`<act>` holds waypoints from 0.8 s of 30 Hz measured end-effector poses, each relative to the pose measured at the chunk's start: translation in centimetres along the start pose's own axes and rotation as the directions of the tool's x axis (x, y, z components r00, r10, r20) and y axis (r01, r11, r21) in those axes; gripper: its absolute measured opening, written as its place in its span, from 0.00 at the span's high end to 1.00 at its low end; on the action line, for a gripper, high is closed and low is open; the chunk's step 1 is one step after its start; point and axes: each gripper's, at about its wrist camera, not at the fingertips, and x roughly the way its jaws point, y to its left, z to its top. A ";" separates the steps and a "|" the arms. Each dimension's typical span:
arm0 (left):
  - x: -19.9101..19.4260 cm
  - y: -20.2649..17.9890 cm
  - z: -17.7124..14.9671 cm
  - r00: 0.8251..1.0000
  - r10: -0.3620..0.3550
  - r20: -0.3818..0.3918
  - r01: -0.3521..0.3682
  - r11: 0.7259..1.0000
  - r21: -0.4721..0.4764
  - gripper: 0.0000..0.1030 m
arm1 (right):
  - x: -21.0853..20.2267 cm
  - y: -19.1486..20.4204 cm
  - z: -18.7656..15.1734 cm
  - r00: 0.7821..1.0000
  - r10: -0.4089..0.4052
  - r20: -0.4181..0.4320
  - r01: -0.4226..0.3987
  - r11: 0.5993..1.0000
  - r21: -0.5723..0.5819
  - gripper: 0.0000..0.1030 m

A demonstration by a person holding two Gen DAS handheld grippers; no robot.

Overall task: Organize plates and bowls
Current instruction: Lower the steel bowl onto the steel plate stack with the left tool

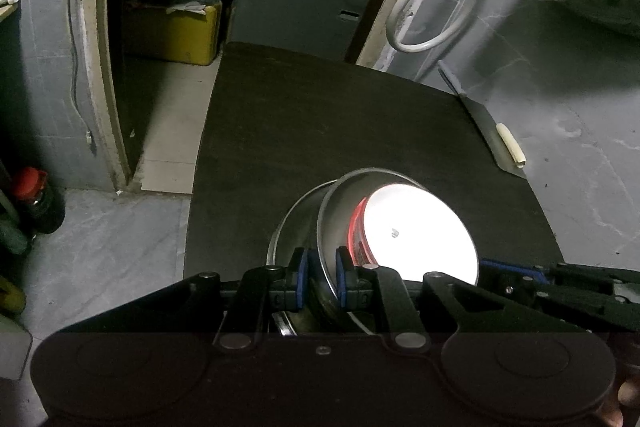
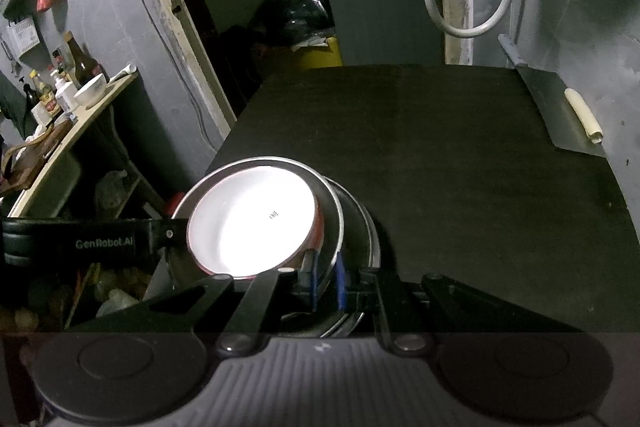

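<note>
A steel bowl holds a red bowl with a white inside. Both sit in a wider steel plate on the dark table. My left gripper is shut on the steel bowl's near left rim, one pad inside and one outside. My right gripper is shut on the same steel bowl's rim at the right side. The white inside of the red bowl is brightly lit. The steel plate shows beneath. The left gripper's body shows at the left.
A metal sheet with a pale stick lies at the table's right edge by the wall. A white hose hangs behind. A side counter with bottles and a white bowl stands at the left. A yellow bin sits on the floor.
</note>
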 end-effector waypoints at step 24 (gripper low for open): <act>0.7 0.1 -0.3 1.000 0.013 -0.028 -0.014 1.000 -0.018 0.86 | -0.4 0.0 0.0 1.000 0.011 0.013 -0.011 1.000 -0.015 0.89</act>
